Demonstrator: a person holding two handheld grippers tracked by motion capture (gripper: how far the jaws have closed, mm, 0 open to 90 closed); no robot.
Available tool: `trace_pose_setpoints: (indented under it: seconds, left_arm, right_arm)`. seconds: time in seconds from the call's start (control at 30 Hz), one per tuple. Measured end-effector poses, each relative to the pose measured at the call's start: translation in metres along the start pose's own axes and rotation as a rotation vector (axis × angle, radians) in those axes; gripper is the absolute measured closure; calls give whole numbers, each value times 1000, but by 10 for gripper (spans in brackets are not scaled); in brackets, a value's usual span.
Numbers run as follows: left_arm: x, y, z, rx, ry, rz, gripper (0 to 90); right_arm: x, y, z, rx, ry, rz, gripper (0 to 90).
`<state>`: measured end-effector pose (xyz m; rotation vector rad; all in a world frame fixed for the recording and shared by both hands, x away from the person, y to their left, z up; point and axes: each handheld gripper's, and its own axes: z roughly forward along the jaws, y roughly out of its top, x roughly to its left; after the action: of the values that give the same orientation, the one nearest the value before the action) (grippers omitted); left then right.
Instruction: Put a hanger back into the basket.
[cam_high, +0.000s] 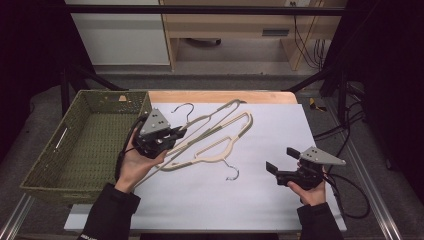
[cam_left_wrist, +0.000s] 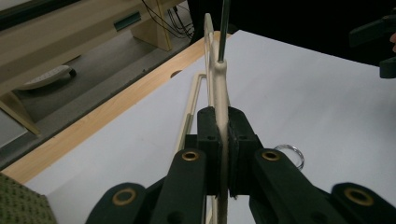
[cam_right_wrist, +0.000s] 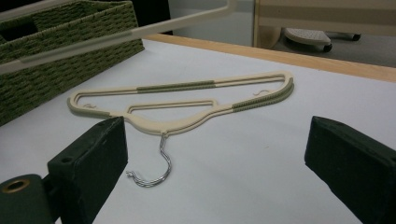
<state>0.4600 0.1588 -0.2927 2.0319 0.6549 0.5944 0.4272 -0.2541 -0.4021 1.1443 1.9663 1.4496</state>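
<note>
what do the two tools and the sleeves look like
Both tools, left and right, are black with blocky black pads and brass-coloured pivot rings. Each carries a grey three-cornered plate on top and trails a black cable. The person wears dark sleeves.

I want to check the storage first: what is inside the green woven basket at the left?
The green woven basket shows only its bare woven floor in the high view. Its near inner wall cannot be seen.
</note>
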Motion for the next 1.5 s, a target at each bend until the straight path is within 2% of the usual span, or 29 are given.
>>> trace_pose_setpoints:
  seconds: [0.03,0.07,0.1,0.13,0.33,0.4,0.43,0.6,0.63,0.8,1.03,1.3,1.5]
  left_arm:
    - [3,3,-10,-9,8,6,858]
    - [3,3,-10,-9,8,6,858]
    - [7,5,-19,-15,15,4,858]
    - [7,5,-19,-15,15,4,858]
    - [27,10,-46,-44,30,-25,858]
    - [30,11,-49,-43,34,-24,858]
    - [36,11,-56,-43,50,-16,858]
    - [46,8,-70,-45,80,-29,858]
    - [53,6,-77,-48,91,-35,858]
    - [68,-1,-92,-57,118,-53,858]
    - [86,-11,-105,-62,145,-69,858]
    - [110,-24,-115,-14,181,-50,858]
    - [130,-39,-120,1,199,-58,858]
  right_arm:
    - [0,0,0,-4,-1,0,63]
    - [0,0,0,-4,-1,0,63]
    - [0,0,-1,-3,-4,2,59]
    - [0,0,-1,-3,-4,2,59]
    - [0,0,-1,-4,-2,-15,47]
    - [0,0,-1,-4,-2,-18,45]
    - [0,0,-1,2,-1,-26,45]
    - [1,0,-1,8,-3,-21,37]
    - [1,0,-1,8,-4,-23,36]
    - [0,0,-1,5,-6,-28,35]
    - [1,-1,0,14,-5,-33,35]
    - [1,-1,0,16,0,-41,36]
    - [1,-2,1,21,-4,-41,36]
